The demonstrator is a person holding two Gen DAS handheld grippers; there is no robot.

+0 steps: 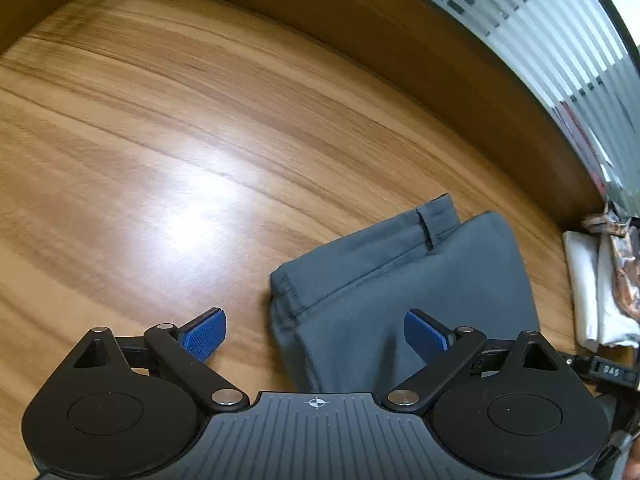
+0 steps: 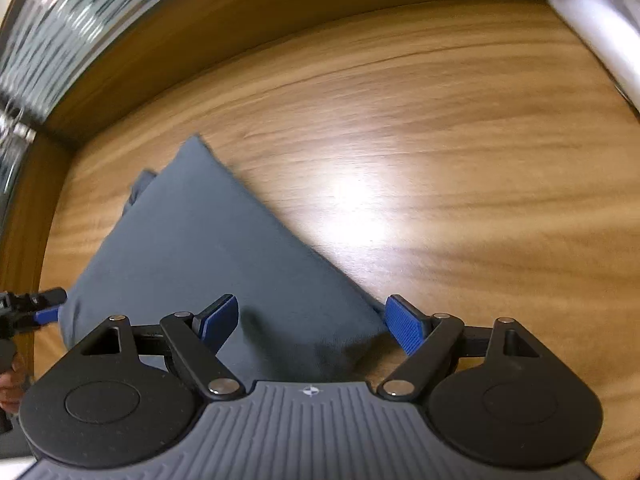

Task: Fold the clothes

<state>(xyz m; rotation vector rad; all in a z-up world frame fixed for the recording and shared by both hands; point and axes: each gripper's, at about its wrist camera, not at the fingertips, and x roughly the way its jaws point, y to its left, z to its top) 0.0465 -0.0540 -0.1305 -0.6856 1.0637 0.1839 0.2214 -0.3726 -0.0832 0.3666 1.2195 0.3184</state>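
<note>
You have a wooden table with streaky brown grain and a bright glare patch on it. Along its far side runs a raised wooden edge, and behind that a striped frosted glass wall. At the right sits a folded white cloth beside a brown patterned item.

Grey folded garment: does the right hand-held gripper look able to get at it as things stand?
Probably yes. The right hand-held gripper is open right over the grey folded garment, with nothing between them. The left hand-held gripper works the opposite edge.
</note>
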